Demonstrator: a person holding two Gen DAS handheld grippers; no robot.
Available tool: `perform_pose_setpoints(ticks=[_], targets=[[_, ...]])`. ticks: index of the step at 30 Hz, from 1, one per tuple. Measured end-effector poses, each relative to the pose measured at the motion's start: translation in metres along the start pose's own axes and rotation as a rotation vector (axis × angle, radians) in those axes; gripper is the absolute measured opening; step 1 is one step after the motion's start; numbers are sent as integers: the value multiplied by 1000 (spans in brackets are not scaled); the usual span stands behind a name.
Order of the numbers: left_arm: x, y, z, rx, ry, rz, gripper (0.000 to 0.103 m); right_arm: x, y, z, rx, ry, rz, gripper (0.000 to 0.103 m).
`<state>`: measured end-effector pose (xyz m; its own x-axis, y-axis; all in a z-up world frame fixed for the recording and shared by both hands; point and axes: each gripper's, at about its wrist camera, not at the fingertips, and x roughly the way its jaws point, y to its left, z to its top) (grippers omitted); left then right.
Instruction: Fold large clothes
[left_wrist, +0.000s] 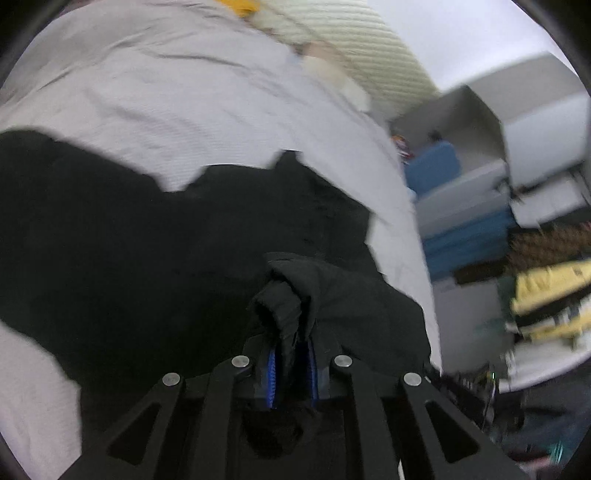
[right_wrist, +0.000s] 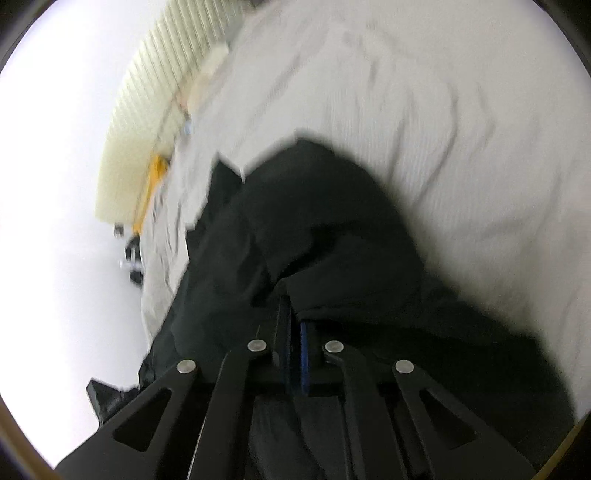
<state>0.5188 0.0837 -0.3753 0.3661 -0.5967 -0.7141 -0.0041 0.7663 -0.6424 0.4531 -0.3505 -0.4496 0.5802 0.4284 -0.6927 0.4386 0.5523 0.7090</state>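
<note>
Left wrist view: the left gripper has its jaws drawn narrow on a bunched fold of the black garment. The pinched cloth rises between the blue pads and stands up just past the fingertips as a crumpled ridge. Beyond that ridge the rest of the garment spreads dark and flat over the pale grey bedsheet, reaching to the left edge of the picture. A cream ribbed cover lies at the far end of the bed, and blurred shelves with blue and yellow items stand to the right.

Right wrist view: the right gripper has its jaws closed almost together on a thin edge of the same black garment. The cloth drapes over the fingertips, hangs down both sides of the jaws, and runs forward as a mound onto the bedsheet. The picture is smeared, so the fold's exact edge cannot be made out.
</note>
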Motion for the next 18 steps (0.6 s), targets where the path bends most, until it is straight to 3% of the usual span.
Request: perform_pose_setpoints(ticks=[2,4,10,18], targets=[[8,-18,3,58,13,-7,14,-23,-2,9,-21,-74,-15,3],[27,-30,5,120,32,42,14,-31,-8,15,-23,-96,-37,3],[75,-5,7,132,87,222,14,-22,-26,2,-57,-36,-101,3],[107,8,3,207,148,331,14,18,-25,-7,-172,32,-196,3]])
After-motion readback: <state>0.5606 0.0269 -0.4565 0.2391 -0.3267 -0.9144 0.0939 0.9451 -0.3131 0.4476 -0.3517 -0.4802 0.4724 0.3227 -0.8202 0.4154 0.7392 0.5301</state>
